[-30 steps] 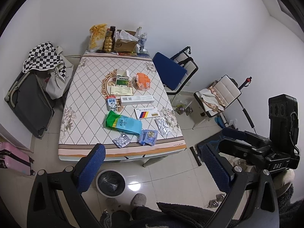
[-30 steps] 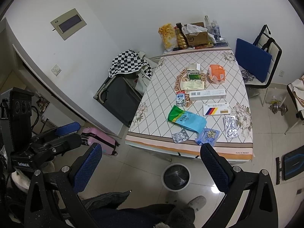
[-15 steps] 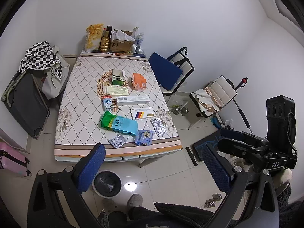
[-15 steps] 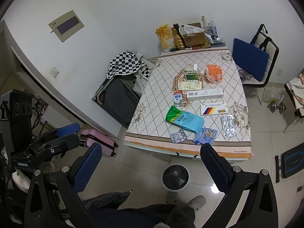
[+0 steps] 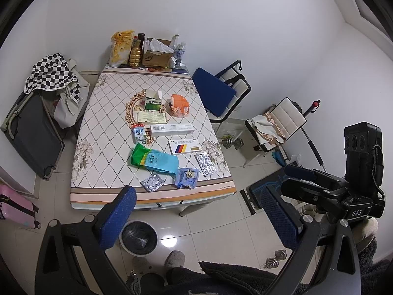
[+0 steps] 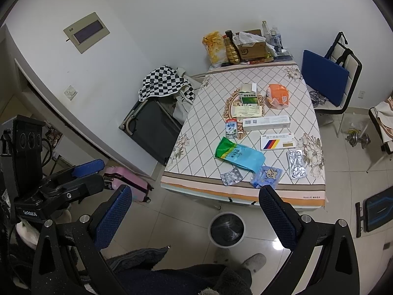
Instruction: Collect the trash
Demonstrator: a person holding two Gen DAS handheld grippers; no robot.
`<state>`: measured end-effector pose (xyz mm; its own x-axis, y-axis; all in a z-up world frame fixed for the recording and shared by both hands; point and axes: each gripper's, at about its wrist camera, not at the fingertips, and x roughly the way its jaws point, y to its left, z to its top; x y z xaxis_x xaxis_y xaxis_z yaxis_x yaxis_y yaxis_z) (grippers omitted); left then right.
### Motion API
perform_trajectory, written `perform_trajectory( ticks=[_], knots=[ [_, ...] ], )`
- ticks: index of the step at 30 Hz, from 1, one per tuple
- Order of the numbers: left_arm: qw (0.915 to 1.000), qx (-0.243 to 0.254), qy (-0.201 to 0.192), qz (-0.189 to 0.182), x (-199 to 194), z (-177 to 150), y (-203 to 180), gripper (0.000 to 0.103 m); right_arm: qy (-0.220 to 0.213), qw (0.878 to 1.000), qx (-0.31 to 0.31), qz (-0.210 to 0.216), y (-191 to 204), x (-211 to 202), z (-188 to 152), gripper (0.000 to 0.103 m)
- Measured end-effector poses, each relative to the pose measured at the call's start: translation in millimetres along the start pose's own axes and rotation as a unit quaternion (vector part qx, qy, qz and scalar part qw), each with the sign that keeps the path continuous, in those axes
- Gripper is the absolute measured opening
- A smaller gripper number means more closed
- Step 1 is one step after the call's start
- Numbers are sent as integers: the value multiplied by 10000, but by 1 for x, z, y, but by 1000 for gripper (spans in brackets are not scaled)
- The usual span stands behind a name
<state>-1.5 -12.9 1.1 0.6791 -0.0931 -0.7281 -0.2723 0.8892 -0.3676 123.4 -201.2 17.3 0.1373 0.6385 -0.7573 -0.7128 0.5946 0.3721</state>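
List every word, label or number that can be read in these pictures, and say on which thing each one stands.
"SF" on the brown cardboard box at the table's far end.
"DAS" on the black right gripper body, seen from the left wrist.
The print on the long white carton, the white box with coloured stripes and the green and blue plastic bag is too small to read.

I read "SF" on the brown cardboard box (image 5: 155,58) and "DAS" on my other black gripper's body (image 5: 357,213).
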Motion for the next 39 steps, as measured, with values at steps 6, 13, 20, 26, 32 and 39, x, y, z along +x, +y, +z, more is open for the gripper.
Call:
perform_trajectory(
  ticks=[6,13,20,26,32,39],
  knots=[
    [10000,20,12,-14,-1,-1,0,103,1,10000,4,6,1,1,1,103],
    [10000,41,16,-10,2,-2,-1,103,9,10000,4,6,2,3,2,103],
    [10000,15,12,-13,2,0,-2,103,36,10000,44,-11,4,9,4,103],
    [10000,25,42,6,5,0,0,103,40,10000,51,0,4,12,3,103],
    [9947,151,-52,1013,23,6,13,103,-11,9994,259,-237,-1,22,7,103],
    [9723,-42,267,2323,109,8,58,103,262,9828,540,-1745,-51,74,10,103]
  ],
)
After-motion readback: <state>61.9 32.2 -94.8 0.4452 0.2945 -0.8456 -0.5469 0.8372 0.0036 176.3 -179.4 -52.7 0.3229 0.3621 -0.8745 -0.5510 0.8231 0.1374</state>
